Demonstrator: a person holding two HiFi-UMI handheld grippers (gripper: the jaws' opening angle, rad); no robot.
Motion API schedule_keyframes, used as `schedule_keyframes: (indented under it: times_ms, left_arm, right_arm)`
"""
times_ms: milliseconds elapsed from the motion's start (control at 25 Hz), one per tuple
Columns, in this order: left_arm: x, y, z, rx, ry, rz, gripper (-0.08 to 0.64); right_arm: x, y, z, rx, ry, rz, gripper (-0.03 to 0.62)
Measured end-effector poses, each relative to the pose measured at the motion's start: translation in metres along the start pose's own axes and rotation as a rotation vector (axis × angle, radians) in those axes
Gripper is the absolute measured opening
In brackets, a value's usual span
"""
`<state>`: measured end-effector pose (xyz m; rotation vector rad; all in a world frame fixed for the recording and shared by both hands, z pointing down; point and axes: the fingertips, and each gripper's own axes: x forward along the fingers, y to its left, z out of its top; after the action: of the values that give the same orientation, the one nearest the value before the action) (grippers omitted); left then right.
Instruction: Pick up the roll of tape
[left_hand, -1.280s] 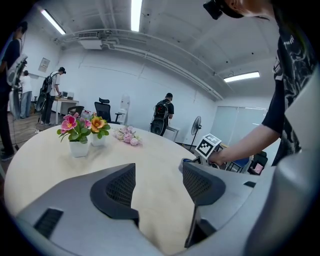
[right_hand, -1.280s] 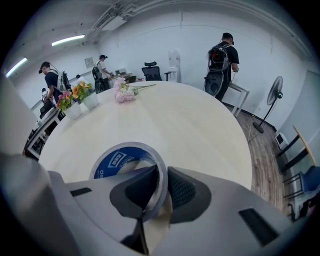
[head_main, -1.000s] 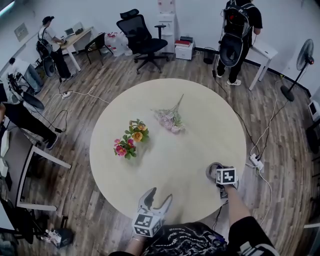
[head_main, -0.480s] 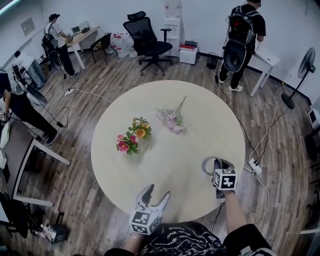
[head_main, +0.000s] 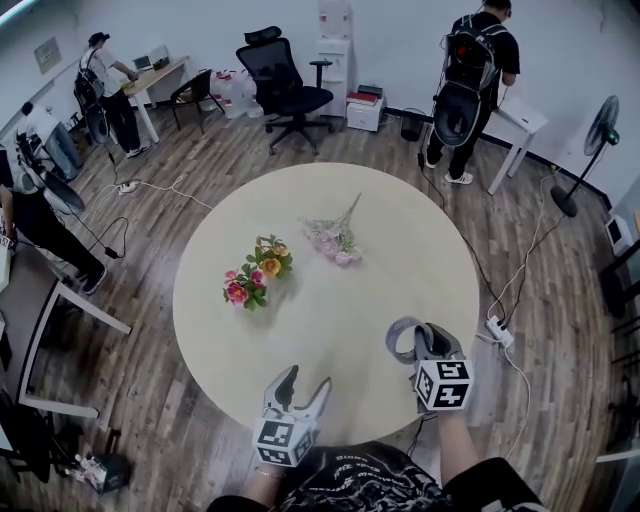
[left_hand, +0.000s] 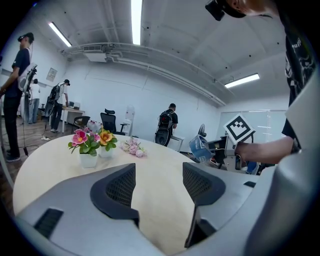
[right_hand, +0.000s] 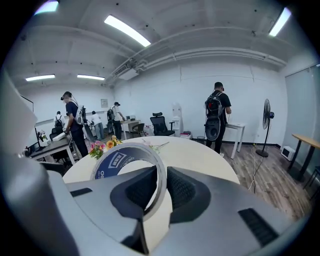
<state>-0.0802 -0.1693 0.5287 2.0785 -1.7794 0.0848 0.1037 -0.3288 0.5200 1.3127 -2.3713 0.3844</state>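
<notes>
The roll of tape is a pale ring with a blue printed inner core. My right gripper is shut on its rim and holds it upright in the air above the round table. In the head view the roll of tape hangs over the table's near right part, in front of the right gripper. From the left gripper view the roll of tape shows at the right. My left gripper stands open at the table's near edge, with only bare tabletop between its jaws.
Two small pots of pink and orange flowers stand left of the table's middle. A pale dried bouquet lies behind them. Around the table are an office chair, a person with a backpack, a floor fan, and cables with a power strip.
My right gripper has lifted the roll of tape off the table's right edge, upward and slightly inward. The left gripper has barely moved.
</notes>
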Motion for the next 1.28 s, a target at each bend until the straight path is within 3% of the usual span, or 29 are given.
schedule_keyframes:
  times_ms: [480, 720, 1280]
  left_arm:
    - [-0.009, 0.001, 0.014, 0.026, -0.053, 0.005, 0.298]
    - [-0.007, -0.003, 0.012, 0.057, -0.046, -0.007, 0.298]
    - [-0.005, -0.017, 0.004, 0.091, -0.041, -0.023, 0.295]
  right_arm:
    - [-0.07, 0.04, -0.006, -0.063, -0.081, -0.028, 0.069]
    - [-0.072, 0.055, -0.03, -0.093, -0.044, -0.011, 0.071]
    - [-0.07, 0.07, -0.032, -0.112, -0.051, 0.054, 0.069]
